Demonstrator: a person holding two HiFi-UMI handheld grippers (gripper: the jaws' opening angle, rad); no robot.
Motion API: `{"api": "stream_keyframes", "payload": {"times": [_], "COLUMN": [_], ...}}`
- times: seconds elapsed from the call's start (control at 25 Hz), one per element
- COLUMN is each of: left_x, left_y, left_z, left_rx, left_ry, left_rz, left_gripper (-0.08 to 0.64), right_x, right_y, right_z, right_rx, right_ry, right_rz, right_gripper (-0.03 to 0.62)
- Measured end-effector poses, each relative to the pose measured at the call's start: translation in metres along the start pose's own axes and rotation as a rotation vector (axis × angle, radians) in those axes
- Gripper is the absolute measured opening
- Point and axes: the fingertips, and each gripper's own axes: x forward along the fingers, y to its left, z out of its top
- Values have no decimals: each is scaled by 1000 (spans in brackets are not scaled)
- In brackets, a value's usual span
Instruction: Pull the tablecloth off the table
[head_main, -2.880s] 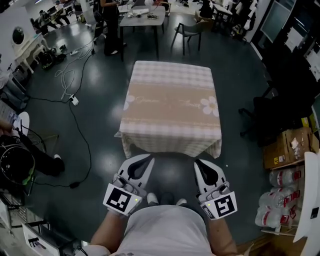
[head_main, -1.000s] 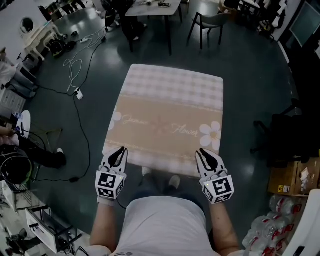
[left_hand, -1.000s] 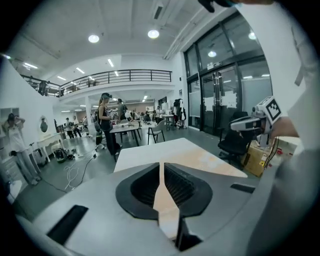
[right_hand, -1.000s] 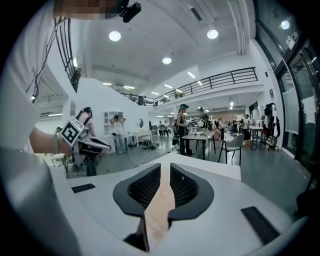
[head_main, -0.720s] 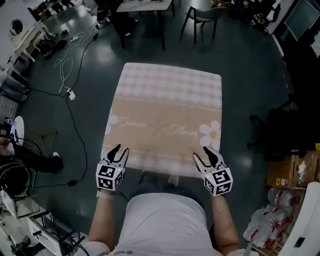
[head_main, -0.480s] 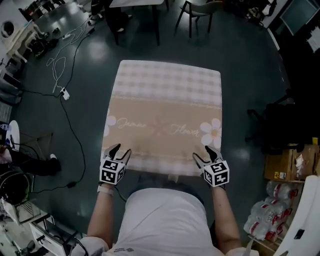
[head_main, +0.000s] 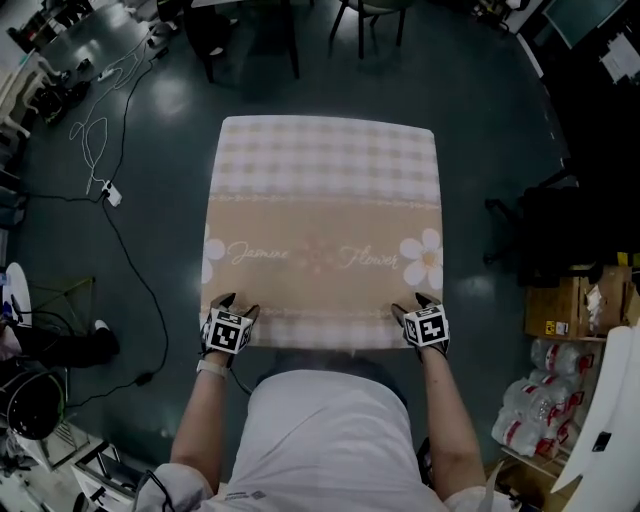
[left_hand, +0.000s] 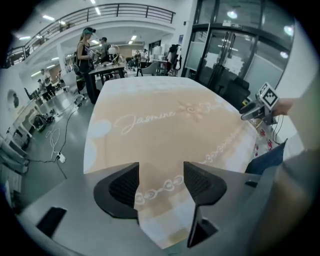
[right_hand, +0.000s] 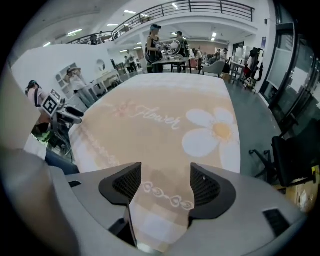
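A dark, glossy floor (head_main: 500, 150) fills the head view. Loose cables (head_main: 100, 130) trail across its upper left, and a chair (head_main: 370, 8) stands at the top edge. At the right a cardboard box (head_main: 560, 310) sits above what may be packs of bottles (head_main: 530, 420). The left gripper view shows a balcony railing (left_hand: 120, 9), ceiling lights (left_hand: 96, 10) and tall glass walls (left_hand: 235, 50).

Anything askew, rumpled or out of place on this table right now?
Nothing stands out. The tablecloth lies flat and square, with no visible wrinkles. The left gripper and right gripper sit at its near edge, jaws opening, with the cloth's edge between them.
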Motion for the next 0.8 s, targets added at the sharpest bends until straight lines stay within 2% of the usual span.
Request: {"api": "stream_keyframes", "payload": {"times": [0.16,0.24,0.4,0.48,0.52,0.64,0.72,0.8], "left_x": [18,23,22,21,20,20,19,16], "left_y": [0,1,4,6,6,6,4,-1], "left_z": [-9,-10,-7,-7,-7,-8,-12,-18], "left_rx": [50,80,70,61,62,56,41,39], "left_ry": [53,53,51,72,85,132,182,253], "left_rz": [-11,-2,9,15,21,23,5,-29], "left_gripper": [261,261,260,240,203,64,25,12], "right_x": [18,20,18,17,16,14,12,8], "right_y": [-5,-7,-9,-7,-6,-1,0,3], "right_z": [-15,-18,-14,-12,-12,-18,-25,-33], "right_rx": [-11,-22,-15,-38,-60,-136,-167,-167], "right_ry": [61,71,74,114,145,249,310,365], "right_rz": [-8,-15,-20,-28,-30,-15,11,61], "right_gripper": [270,270,268,267,254,147,68,40]}}
